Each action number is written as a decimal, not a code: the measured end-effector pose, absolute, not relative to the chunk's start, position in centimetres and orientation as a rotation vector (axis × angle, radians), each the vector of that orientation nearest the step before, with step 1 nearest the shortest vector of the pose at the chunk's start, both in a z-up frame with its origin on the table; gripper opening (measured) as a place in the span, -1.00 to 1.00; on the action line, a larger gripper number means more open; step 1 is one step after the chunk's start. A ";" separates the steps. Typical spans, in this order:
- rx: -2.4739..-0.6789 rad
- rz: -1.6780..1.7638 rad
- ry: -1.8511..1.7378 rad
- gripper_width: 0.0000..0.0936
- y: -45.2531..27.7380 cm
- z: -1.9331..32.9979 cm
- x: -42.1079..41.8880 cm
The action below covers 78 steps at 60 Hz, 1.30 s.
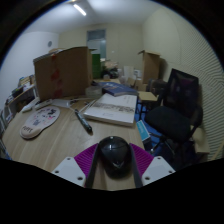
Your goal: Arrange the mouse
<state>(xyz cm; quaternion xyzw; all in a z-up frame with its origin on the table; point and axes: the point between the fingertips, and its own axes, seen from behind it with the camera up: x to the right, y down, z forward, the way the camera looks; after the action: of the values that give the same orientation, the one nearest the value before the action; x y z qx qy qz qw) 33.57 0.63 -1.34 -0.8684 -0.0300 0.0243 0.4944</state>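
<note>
A black computer mouse [113,154] sits between my gripper's [113,160] two fingers, with the magenta pads [86,157] pressed against both of its sides. The gripper is shut on the mouse and holds it above the near end of a light wooden table [60,135]. The mouse's rounded top faces the camera, and its underside is hidden.
On the table lie a white mouse pad with a pattern [40,121], a black pen-like item [84,123] and a white box [111,108]. A large cardboard box [62,72] stands at the far left. A black office chair [175,105] is at the right.
</note>
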 end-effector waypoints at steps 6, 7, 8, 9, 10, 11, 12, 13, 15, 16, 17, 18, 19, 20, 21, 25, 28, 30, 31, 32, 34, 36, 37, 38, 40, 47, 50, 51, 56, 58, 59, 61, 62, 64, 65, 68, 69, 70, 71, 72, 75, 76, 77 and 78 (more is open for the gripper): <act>-2.123 0.023 0.000 0.06 0.7 -1.5 33.7; -2.132 0.023 0.019 0.00 0.7 -1.5 33.8; -2.142 0.020 0.033 -0.03 0.6 -1.6 33.9; -2.149 0.017 0.039 -0.05 0.6 -1.6 33.9; -2.157 0.012 0.044 -0.08 0.6 -1.6 33.9; -2.162 0.008 0.050 -0.08 0.5 -1.6 33.9; -2.167 0.003 0.058 -0.14 0.5 -1.5 33.9; -2.175 0.002 0.074 -0.15 0.4 -1.6 33.9; -2.197 0.013 0.114 -0.19 0.4 -1.5 33.8; -2.206 0.021 0.130 -0.19 0.2 -1.2 33.9; -2.207 0.026 0.143 -0.19 0.2 -0.8 33.8; -2.198 0.024 0.154 -0.19 0.3 -0.1 33.8; -2.183 0.014 0.163 -0.19 0.4 0.9 33.8; -2.163 0.001 0.168 -0.19 0.7 2.1 33.8; -2.144 -0.011 0.170 -0.19 1.0 3.3 33.7; -2.062 -0.031 0.165 -0.19 2.7 8.8 32.0; -1.988 -0.020 0.144 -0.19 4.2 13.5 29.0; -1.939 -0.007 0.138 -0.19 5.3 16.4 26.8; -1.917 -0.001 0.134 -0.19 5.9 17.6 25.6; -1.899 0.007 0.128 -0.19 6.6 18.6 24.1; -1.869 0.028 0.110 -0.19 7.8 20.6 20.9; -1.854 0.059 0.082 -0.20 9.4 21.6 18.0; -1.849 0.073 0.067 -0.20 9.9 21.7 16.3; -1.849 0.084 0.054 -0.20 10.4 21.5 14.6; -1.857 0.099 0.029 -0.20 11.1 20.8 11.3; -1.966 0.115 -0.065 -0.19 12.7 13.1 3.3; -2.039 0.117 -0.082 -0.20 12.7 9.1 1.2; -2.061 0.114 -0.089 -0.20 12.7 7.9 0.7; -2.137 0.081 -0.116 -0.19 12.6 3.1 -0.6; -2.161 0.073 -0.129 -0.17 12.4 1.6 -0.9; -2.179 0.069 -0.140 -0.17 12.2 0.7 -1.1; -2.213 0.058 -0.159 -0.14 11.7 -0.8 -1.3; -2.216 0.050 -0.164 -0.13 11.6 -1.3 -1.3; -2.185 0.037 -0.166 -0.08 11.9 -1.3 -1.3; -2.182 0.029 -0.166 -0.07 11.9 -1.3 -1.3; -2.187 0.016 -0.155 0.17 11.9 -1.0 -1.4; -2.190 0.016 -0.148 0.13 11.9 -0.9 -1.4; -2.197 0.016 -0.142 0.17 11.8 -0.9 -1.3; -2.206 0.018 -0.138 0.20 11.8 -0.9 -1.3; -2.217 0.020 -0.132 0.22 11.7 -0.9 -1.3; -2.257 0.036 -0.113 0.54 11.3 -1.0 -1.1; -2.267 0.050 -0.109 0.63 11.0 -0.8 -1.3; -2.269 0.064 -0.107 0.72 10.8 -0.6 -1.4; -2.271 0.079 -0.102 0.81 10.5 -0.2 -1.5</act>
<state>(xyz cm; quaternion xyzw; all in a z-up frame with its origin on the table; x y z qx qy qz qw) -1.52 10.54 -0.20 -0.9061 -0.0407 0.0316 0.4198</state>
